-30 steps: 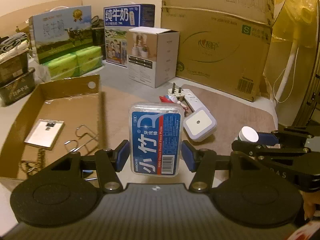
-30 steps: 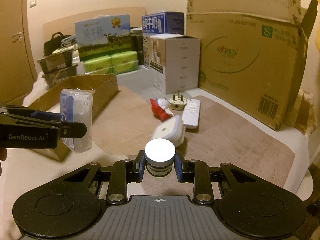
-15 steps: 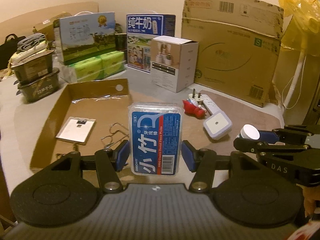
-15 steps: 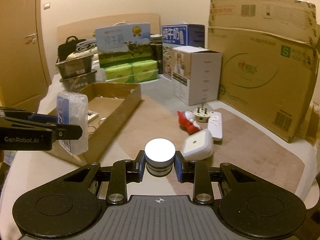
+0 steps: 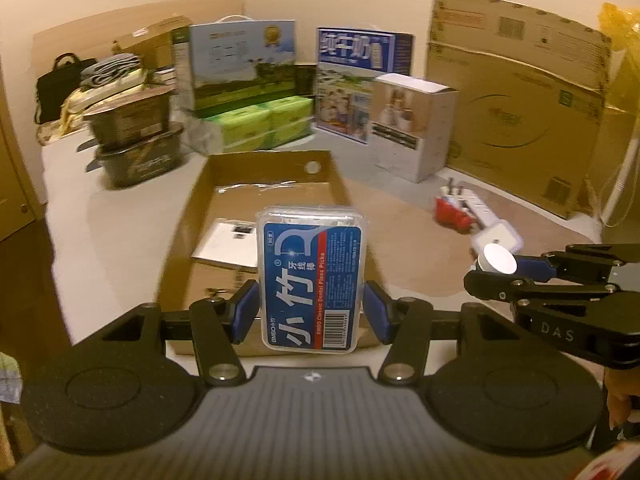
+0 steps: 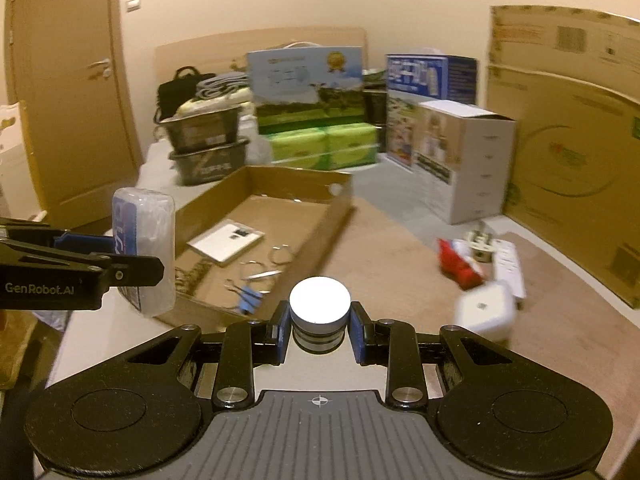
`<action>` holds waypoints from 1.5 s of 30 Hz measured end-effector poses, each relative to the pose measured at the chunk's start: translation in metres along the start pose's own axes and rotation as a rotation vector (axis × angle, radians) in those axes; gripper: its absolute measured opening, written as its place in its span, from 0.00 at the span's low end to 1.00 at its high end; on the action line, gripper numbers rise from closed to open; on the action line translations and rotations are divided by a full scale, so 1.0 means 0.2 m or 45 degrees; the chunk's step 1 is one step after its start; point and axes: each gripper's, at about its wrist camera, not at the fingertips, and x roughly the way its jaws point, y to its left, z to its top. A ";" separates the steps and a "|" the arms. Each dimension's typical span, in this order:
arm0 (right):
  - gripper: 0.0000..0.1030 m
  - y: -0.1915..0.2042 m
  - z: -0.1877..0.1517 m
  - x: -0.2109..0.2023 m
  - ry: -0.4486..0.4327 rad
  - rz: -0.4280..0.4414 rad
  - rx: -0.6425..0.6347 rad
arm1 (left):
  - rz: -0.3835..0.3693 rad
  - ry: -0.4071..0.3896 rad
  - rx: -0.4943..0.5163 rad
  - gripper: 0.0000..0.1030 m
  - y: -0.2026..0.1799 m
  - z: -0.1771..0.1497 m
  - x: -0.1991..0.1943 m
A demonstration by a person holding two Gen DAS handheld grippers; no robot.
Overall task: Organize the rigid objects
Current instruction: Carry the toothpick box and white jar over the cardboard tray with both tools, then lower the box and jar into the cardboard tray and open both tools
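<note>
My left gripper is shut on a clear box of dental floss picks with a blue and red label, held upright above the near end of an open cardboard tray. It also shows in the right wrist view. My right gripper is shut on a small round jar with a white lid, held to the right of the tray; the jar shows in the left wrist view. In the tray lie a flat white card, metal rings and a blue binder clip.
On the brown mat lie a red toy, a white power strip with a plug, and a white square adapter. Cartons, a white box, green packs and a big cardboard box stand behind. A door is at the left.
Both grippers have swung left and back with their loads. The tray now lies straight ahead of the left gripper and the mat items have slid to the right.
</note>
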 end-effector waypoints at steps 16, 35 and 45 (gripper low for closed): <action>0.30 0.20 0.14 0.23 0.017 0.089 -0.075 | 0.051 0.033 -0.016 0.52 0.25 0.08 0.09; 0.30 0.16 0.29 0.49 0.055 0.097 -0.065 | 0.018 0.074 0.031 0.52 0.37 0.24 0.35; 0.30 0.06 0.42 0.76 0.088 0.076 -0.057 | -0.016 0.098 0.078 0.52 0.45 0.42 0.63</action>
